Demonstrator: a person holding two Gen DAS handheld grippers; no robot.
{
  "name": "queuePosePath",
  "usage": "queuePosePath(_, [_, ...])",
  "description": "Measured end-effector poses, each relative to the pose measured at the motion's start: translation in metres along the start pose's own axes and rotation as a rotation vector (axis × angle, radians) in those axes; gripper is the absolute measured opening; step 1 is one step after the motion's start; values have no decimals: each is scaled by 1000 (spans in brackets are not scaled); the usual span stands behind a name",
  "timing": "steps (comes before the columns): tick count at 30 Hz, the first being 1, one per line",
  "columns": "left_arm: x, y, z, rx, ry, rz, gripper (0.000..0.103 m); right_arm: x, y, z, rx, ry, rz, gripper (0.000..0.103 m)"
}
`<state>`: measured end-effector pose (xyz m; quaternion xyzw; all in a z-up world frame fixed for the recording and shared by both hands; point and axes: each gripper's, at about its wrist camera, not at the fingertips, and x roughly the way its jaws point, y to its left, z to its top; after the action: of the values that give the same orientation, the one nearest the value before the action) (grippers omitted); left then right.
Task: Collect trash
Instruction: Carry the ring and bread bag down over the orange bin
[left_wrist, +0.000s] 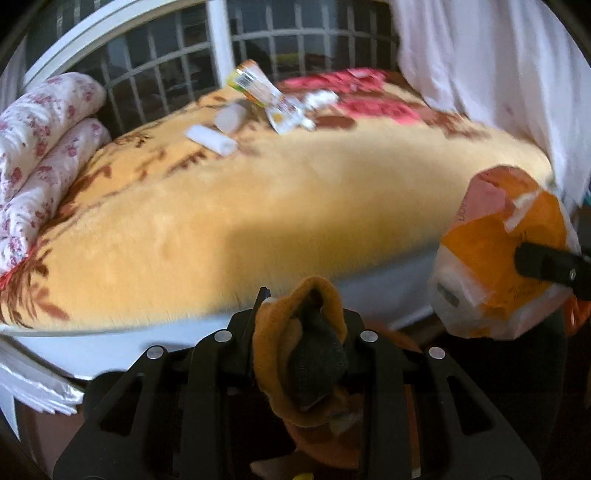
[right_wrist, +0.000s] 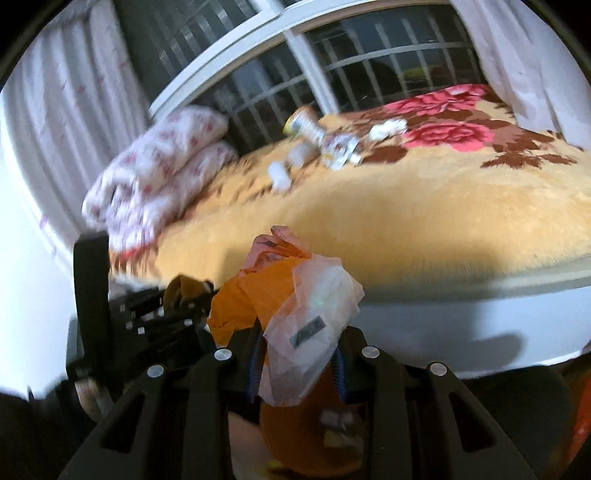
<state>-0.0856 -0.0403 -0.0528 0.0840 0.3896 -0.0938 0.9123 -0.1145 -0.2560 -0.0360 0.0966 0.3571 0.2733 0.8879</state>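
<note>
Bag (right_wrist: 295, 314) rim between both grippers' shut fingers (right_wrist: 338, 363)

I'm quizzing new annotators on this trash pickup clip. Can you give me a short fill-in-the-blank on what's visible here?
1. The scattered trash lies on a blanket whose main colour is ____.
2. The right claw is shut on an orange and white plastic ____.
3. The folded floral quilt sits beside the ____, which has bars.
4. The left claw is ____ on orange plastic.

Missing words: yellow; bag; window; shut
</note>
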Motion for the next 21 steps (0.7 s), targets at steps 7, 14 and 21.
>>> queuePosePath(7, [60,-1,-44,66,247,-60,28,52,-1,-45,-128,284,-89,30])
queuePosePath(14, [155,-2,-73,61,528,-88,28,155,-20,-67,-168,539,-155,30])
queuePosePath(21, [206,-16,-98,128,710,-94,33,204,-47,-91,-96,715,-183,40])
